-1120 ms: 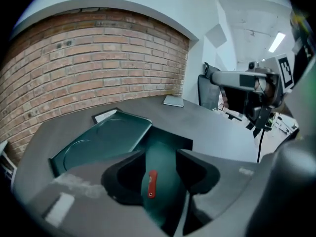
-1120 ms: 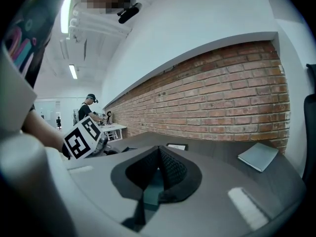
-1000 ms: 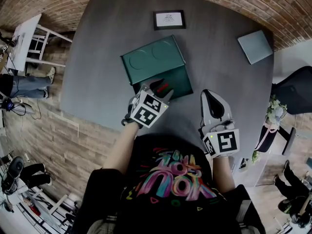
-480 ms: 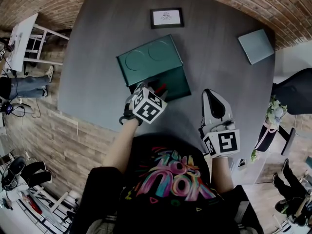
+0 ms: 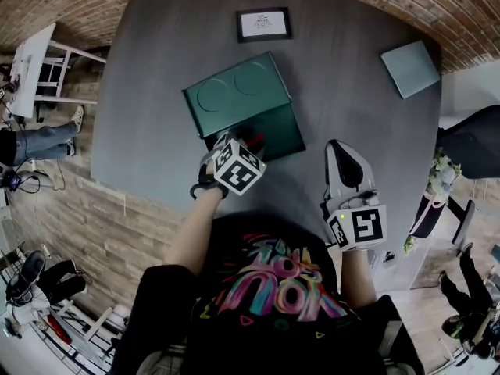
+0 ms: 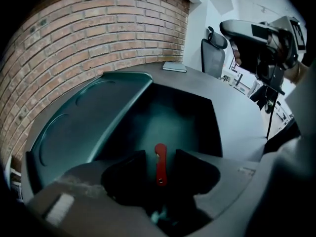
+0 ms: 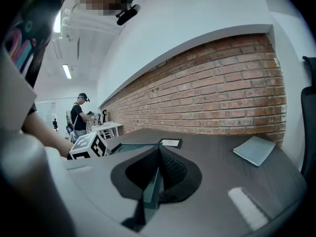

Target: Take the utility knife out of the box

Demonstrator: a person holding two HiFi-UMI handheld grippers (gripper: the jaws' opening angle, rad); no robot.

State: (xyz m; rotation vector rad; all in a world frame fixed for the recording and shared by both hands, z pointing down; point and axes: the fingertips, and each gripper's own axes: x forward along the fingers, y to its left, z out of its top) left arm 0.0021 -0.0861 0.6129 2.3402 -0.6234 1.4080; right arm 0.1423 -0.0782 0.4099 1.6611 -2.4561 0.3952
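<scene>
Head view: the left gripper's [image 5: 244,142] tips and most of the knife [image 5: 255,140] are covered by the gripper's own marker cube. Only a red sliver is seen inside the box [image 5: 283,127], near its front edge.

Left gripper view fills that in. Jaws are spread, and the knife [image 6: 160,165] lies on the box floor between them, lengthwise along the jaws. A gap is seen on each side and no contact can be made out. Left forearm is stretched forward, with the gripper tipped down into the box.

Right gripper [image 5: 341,151] is held right of the box, apart from it, pointing away from the body. Whether it rests on the table [image 5: 156,69] can't be told. Its jaw state is not readable from the head view. In its own view the jaws are pressed together with nothing between them.

Lid [image 5: 234,92] is folded open on the far-left side of the box. Farther out, a framed card [image 5: 264,24] and a notebook [image 5: 410,69] are seen near the far table edge.
</scene>
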